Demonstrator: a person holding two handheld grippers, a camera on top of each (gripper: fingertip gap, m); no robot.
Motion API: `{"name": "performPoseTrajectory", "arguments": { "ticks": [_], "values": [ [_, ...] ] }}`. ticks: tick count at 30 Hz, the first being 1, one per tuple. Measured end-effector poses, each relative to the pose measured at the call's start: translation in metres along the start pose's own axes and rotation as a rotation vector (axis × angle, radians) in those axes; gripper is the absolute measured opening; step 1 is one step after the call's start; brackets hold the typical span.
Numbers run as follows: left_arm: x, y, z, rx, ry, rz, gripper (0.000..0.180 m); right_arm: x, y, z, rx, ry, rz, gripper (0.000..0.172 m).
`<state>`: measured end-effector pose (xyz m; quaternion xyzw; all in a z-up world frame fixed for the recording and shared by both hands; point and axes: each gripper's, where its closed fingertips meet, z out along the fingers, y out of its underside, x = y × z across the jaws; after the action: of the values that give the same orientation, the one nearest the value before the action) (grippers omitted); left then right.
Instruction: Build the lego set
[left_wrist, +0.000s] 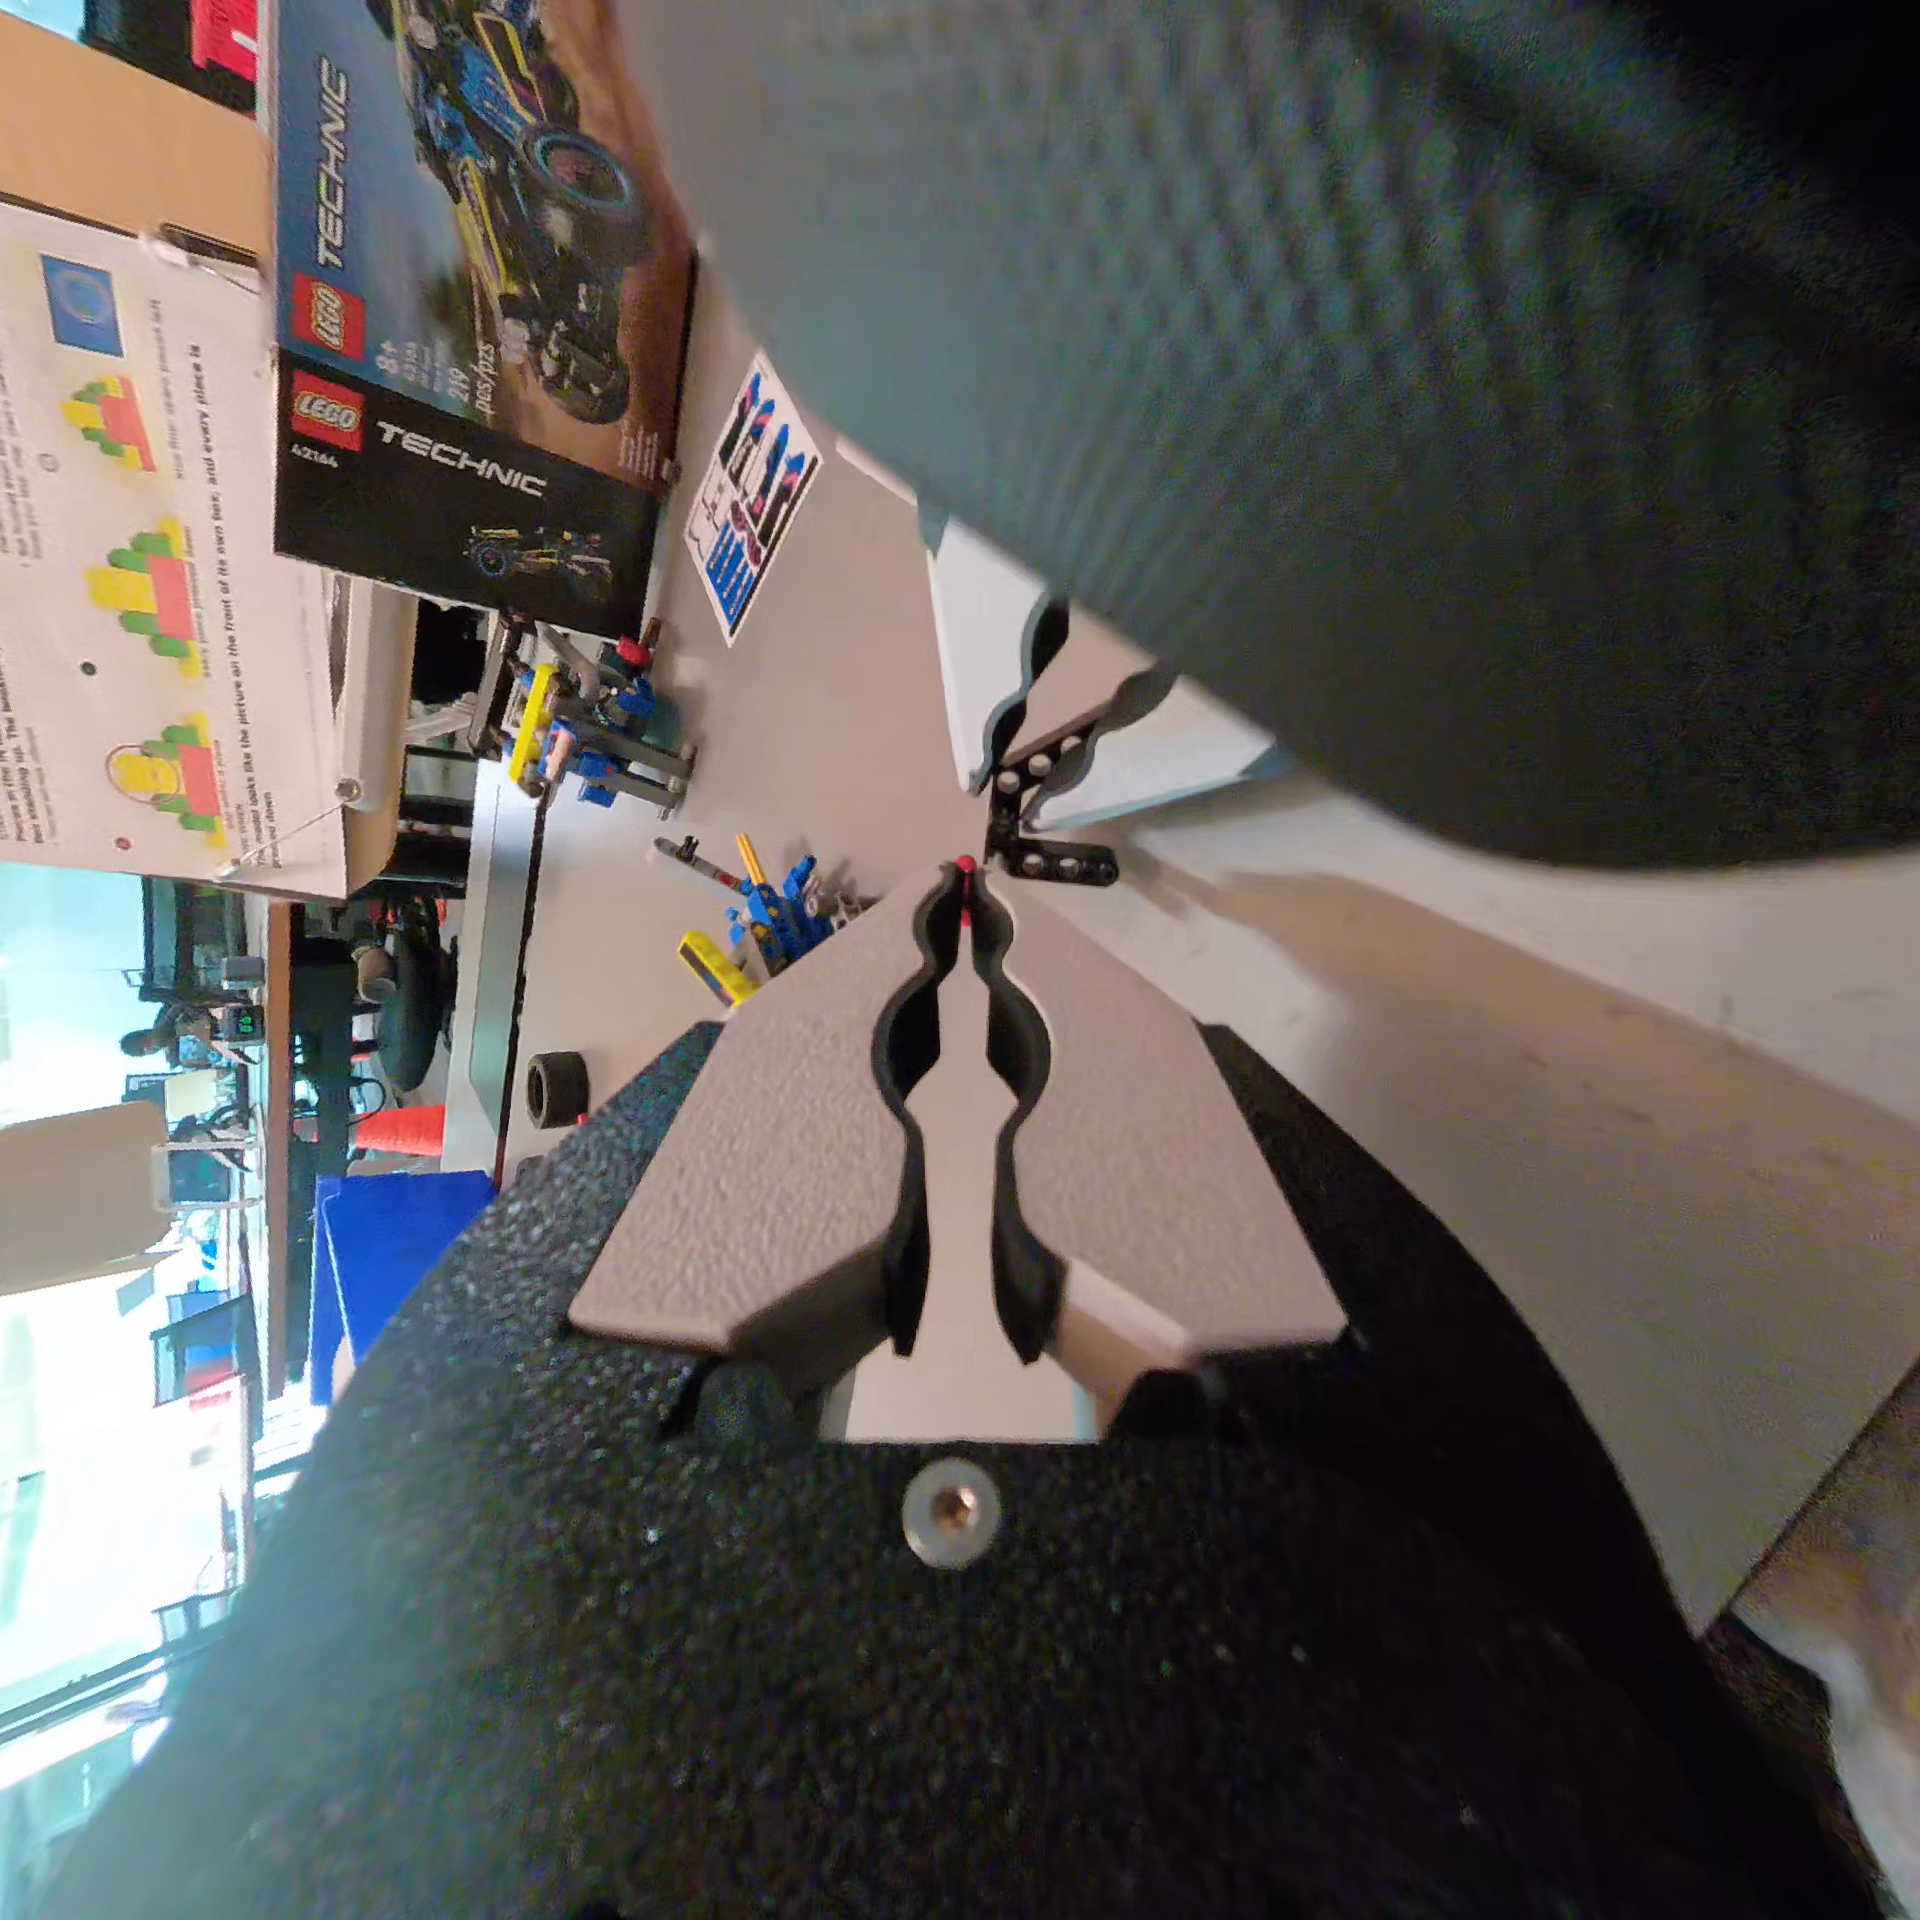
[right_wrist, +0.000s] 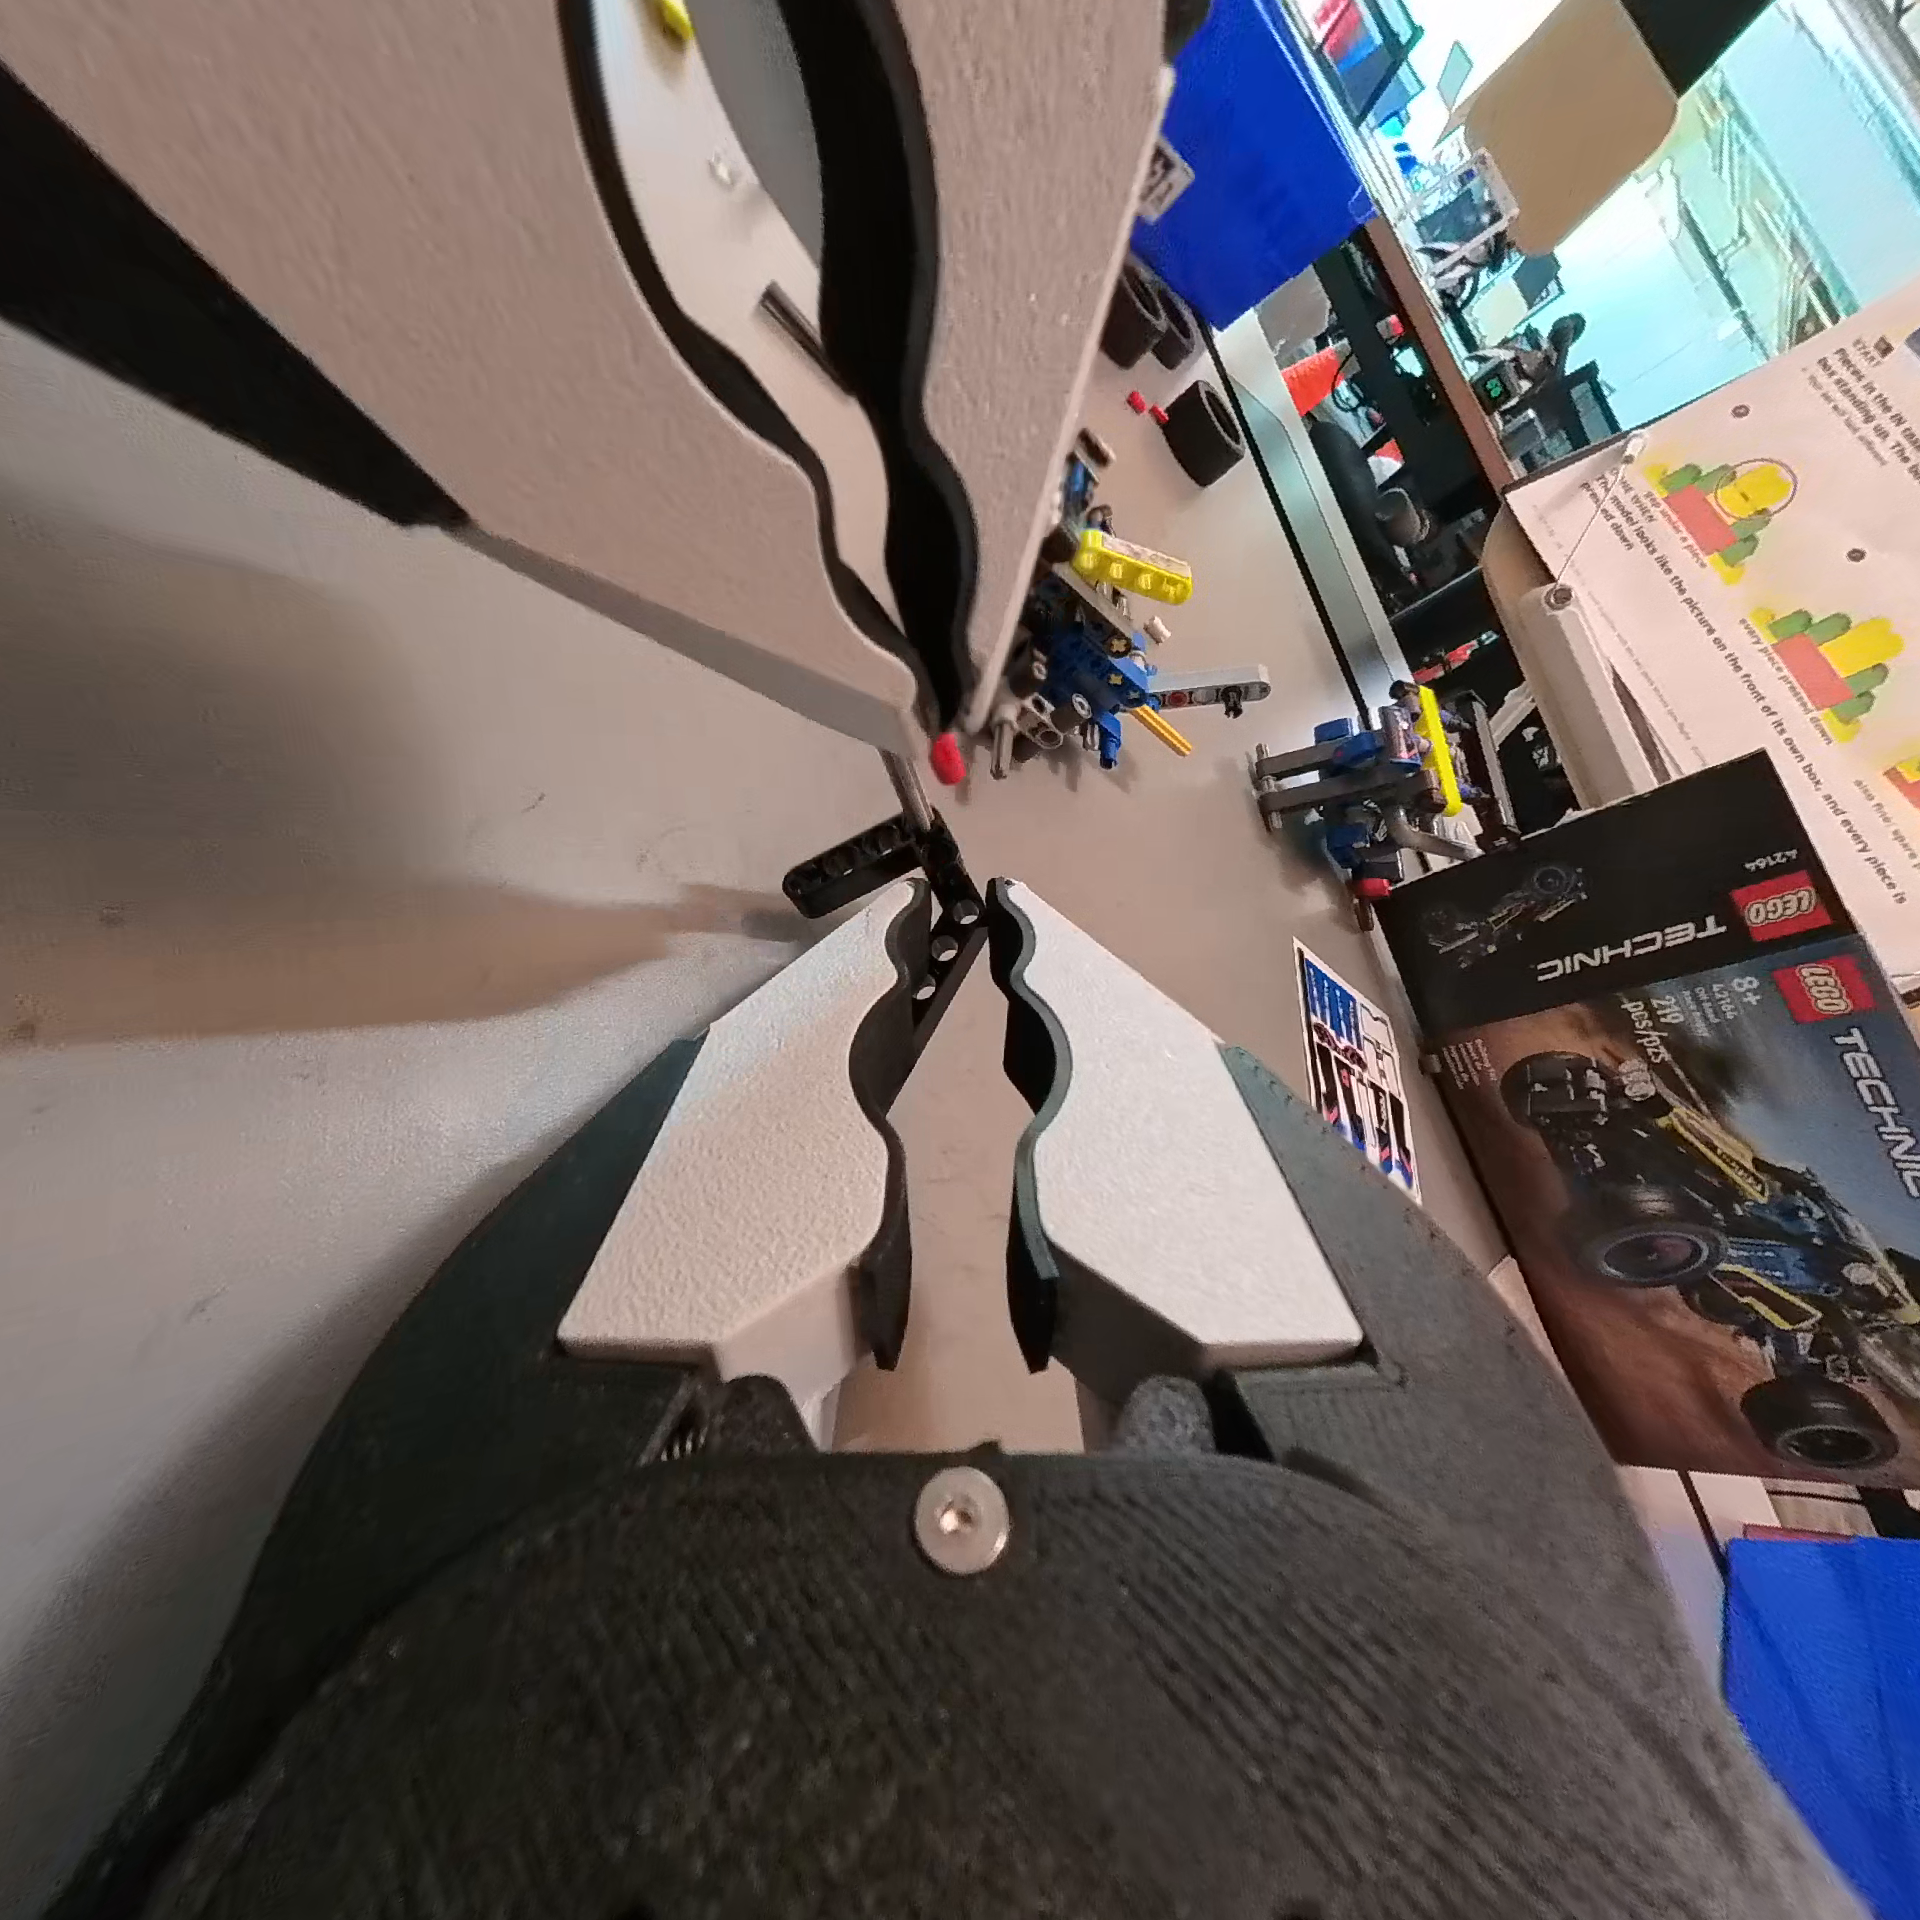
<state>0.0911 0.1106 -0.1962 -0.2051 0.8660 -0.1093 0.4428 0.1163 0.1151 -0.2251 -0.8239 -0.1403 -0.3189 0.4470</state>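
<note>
Grey bench (right_wrist: 312, 1143): left gripper (left_wrist: 966, 883) pinches a red-tipped pin (left_wrist: 966, 864); right gripper (right_wrist: 956, 914) clamps a black angled beam (right_wrist: 940, 914), seemingly aligning both.

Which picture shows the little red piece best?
The right wrist view: there the little red piece sticks out whole from the left gripper's shut jaws. In the left wrist view the jaws cover most of it, leaving only its red tip showing.

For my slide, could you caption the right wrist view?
Right tongs grip a black L-shaped beam; left tongs hold a red-tipped pin.
</note>
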Motion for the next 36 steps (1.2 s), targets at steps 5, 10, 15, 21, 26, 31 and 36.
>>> {"name": "performPoseTrajectory", "arguments": {
  "ticks": [5, 10, 15, 21, 26, 31, 36],
  "values": [
    [0.007, 0.001, 0.004, 0.033, -0.003, 0.044, 0.0, -0.002, -0.002, 0.0, 0.011, -0.004, -0.015, 0.008],
    [0.012, 0.002, 0.009, 0.039, 0.018, 0.119, 0.0, -0.003, -0.003, -0.001, 0.028, -0.009, -0.035, 0.008],
    [0.012, 0.0, 0.01, 0.046, 0.026, 0.157, 0.0, -0.003, -0.003, -0.001, 0.025, -0.013, -0.033, 0.008],
    [0.01, 0.002, 0.011, 0.042, 0.025, 0.154, 0.0, -0.003, -0.002, -0.001, 0.026, -0.012, -0.04, 0.009],
    [0.012, 0.001, 0.012, 0.053, 0.043, 0.141, 0.0, -0.004, -0.002, 0.0, 0.024, -0.021, -0.045, 0.009],
    [0.016, -0.002, 0.013, 0.097, 0.072, 0.115, 0.0, -0.006, -0.002, 0.0, 0.026, -0.023, -0.057, 0.009],
    [0.017, -0.005, 0.012, 0.185, 0.094, 0.08, 0.0, -0.007, -0.003, -0.001, 0.04, -0.041, -0.059, 0.009]
  ]
}}
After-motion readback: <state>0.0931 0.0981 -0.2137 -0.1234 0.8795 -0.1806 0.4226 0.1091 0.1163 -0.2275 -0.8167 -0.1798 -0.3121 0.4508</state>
